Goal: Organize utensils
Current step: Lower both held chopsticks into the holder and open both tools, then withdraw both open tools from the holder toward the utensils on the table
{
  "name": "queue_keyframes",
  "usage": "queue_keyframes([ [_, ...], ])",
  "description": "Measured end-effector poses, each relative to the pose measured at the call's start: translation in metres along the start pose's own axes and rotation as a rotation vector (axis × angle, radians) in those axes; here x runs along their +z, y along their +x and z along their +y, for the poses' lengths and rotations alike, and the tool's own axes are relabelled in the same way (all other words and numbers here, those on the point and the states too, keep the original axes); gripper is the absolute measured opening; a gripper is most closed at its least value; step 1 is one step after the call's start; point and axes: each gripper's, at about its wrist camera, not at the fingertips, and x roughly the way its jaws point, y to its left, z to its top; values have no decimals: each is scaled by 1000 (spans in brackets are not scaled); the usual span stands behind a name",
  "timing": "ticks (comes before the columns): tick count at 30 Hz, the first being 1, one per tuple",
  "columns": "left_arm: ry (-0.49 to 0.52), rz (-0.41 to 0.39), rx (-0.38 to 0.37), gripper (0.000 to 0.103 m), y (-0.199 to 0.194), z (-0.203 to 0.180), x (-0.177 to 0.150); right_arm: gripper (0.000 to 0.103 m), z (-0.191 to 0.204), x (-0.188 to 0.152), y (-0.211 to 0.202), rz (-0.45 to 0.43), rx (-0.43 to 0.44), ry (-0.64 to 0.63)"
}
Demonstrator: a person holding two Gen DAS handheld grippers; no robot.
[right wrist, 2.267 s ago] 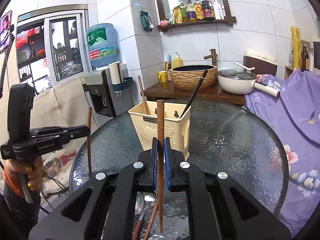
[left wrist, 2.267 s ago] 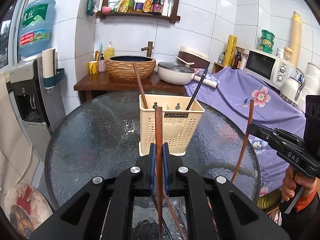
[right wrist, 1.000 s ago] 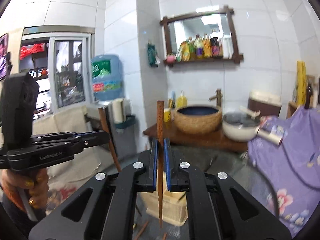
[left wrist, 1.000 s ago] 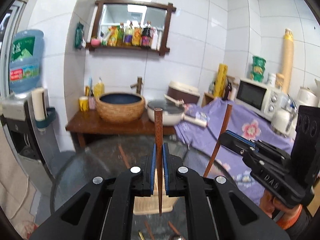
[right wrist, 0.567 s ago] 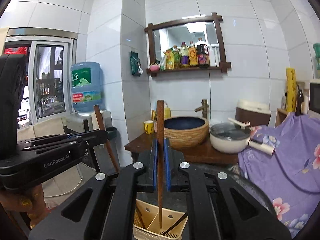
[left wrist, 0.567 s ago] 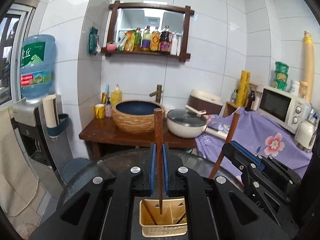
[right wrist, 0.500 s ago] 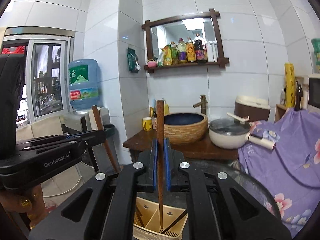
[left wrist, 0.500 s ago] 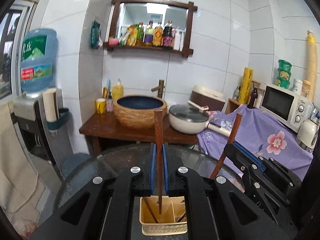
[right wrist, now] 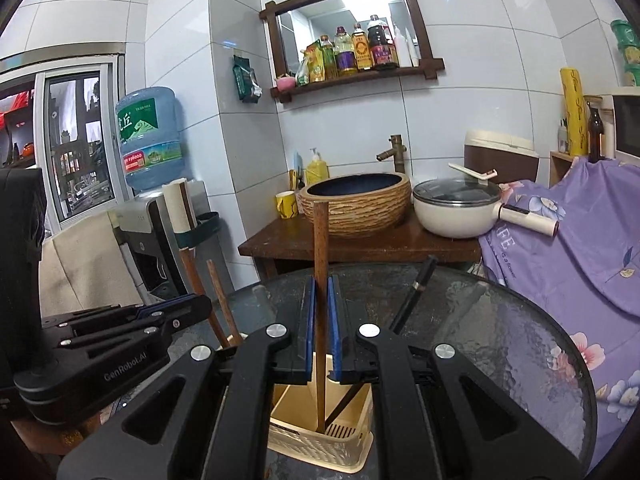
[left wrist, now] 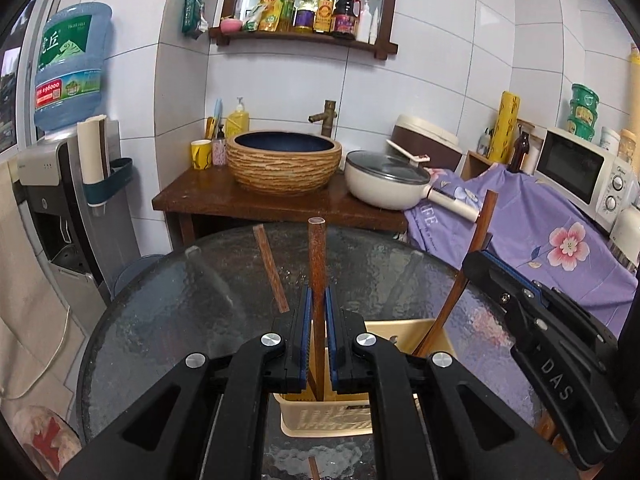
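Left wrist view: the left tool [left wrist: 319, 320] is clenched on a brown chopstick [left wrist: 318, 280] that stands upright, its lower end down inside the caddy [left wrist: 328, 416], the cream slotted holder on the glass tabletop [left wrist: 168, 312]. The right tool [left wrist: 520, 304] shows at the right of the caddy, gripping a second stick [left wrist: 468, 264] that slants down into the caddy's right side.

In the right wrist view the right tool [right wrist: 319, 320] holds its stick [right wrist: 320, 288] between the blue pads, and the tip reaches the caddy [right wrist: 316, 440] floor, or very near it (contact is hard to judge). A black chopstick [right wrist: 412, 292] already leans in the caddy's right part, and another brown one [right wrist: 220, 300] leans at its left. The left tool [right wrist: 120, 336] lies to the left of the caddy in this view.

The step in hand looks like the drop-off: both sticks are lowered into the caddy and neither is let go. The next move calls for opening each tool just enough that the stick slides free, then lifting straight up, clear of the sticks leaning there. Opening while tilted could tip a stick over the caddy's rim.

One more brown stick end [left wrist: 314, 468] shows on the tabletop in front of the caddy, so the task seems part done.
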Motion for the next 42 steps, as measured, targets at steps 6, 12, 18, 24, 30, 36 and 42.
queue_keyframes([
  [6,0,26,3,5,11,4,-9,7,-5,-5,5,11,-6,4],
  [12,2,-4,-2,15,5,4,-13,8,-9,-11,2,-2,-21,-20],
  [18,-8,-128,21,85,-28,11,-29,66,-11,-27,-27,-34,-23,-24],
  [24,-5,-160,64,97,-49,22,-62,90,-7,-59,-44,43,-42,-67],
  [30,15,-53,103,97,-47,31,-101,91,-2,-94,-56,108,18,-83],
  [36,-14,86,90,97,-41,44,-137,91,4,-135,-65,208,15,-131],
  [42,-37,162,79,86,-40,48,-165,82,-6,-167,-66,328,-15,-87],
])
